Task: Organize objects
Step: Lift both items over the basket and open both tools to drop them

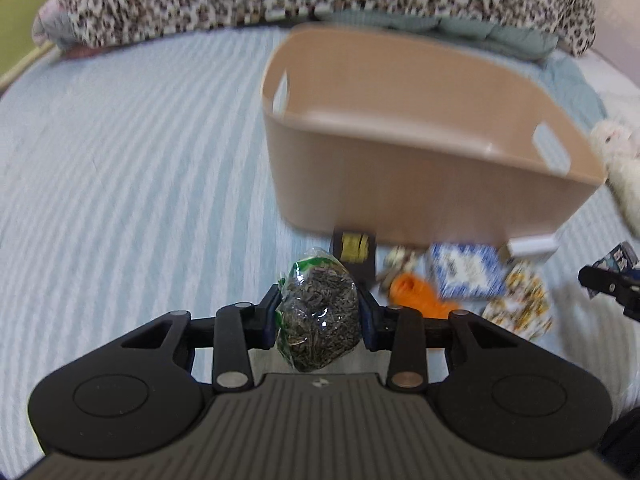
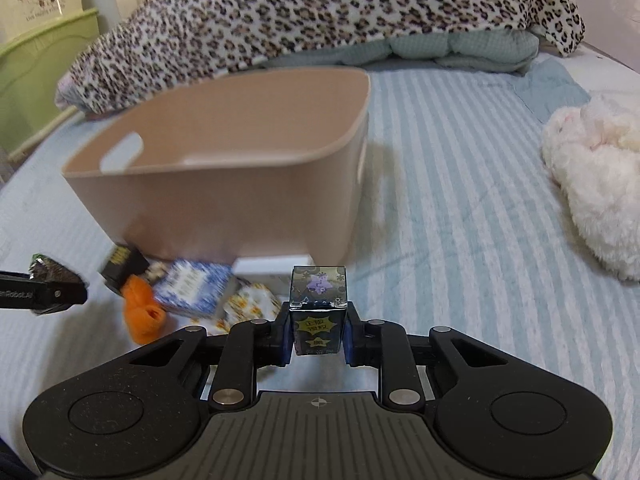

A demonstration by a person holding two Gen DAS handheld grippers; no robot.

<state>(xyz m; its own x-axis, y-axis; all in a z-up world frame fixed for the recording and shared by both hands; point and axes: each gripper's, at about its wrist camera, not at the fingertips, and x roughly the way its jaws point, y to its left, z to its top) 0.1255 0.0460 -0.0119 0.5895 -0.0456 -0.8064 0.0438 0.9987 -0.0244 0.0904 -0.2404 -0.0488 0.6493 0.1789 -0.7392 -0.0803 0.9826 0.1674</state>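
My left gripper (image 1: 319, 314) is shut on a clear bag of dark dried leaves (image 1: 320, 320), held above the striped bed in front of the beige plastic bin (image 1: 420, 184). My right gripper (image 2: 319, 330) is shut on a small dark printed box (image 2: 319, 308), held upright in front of the bin's (image 2: 224, 200) right corner. The bin looks empty inside. The left gripper with its bag also shows at the left edge of the right wrist view (image 2: 52, 288), and the right gripper at the right edge of the left wrist view (image 1: 612, 284).
Loose items lie by the bin's near wall: a black-and-yellow box (image 2: 120, 264), an orange knit piece (image 2: 142, 314), a blue-and-white patterned box (image 2: 192, 288), a yellow-flowered packet (image 2: 252, 304), a white box (image 2: 272, 266). A white plush (image 2: 592, 184) lies right. A leopard blanket (image 2: 320, 12) lies behind.
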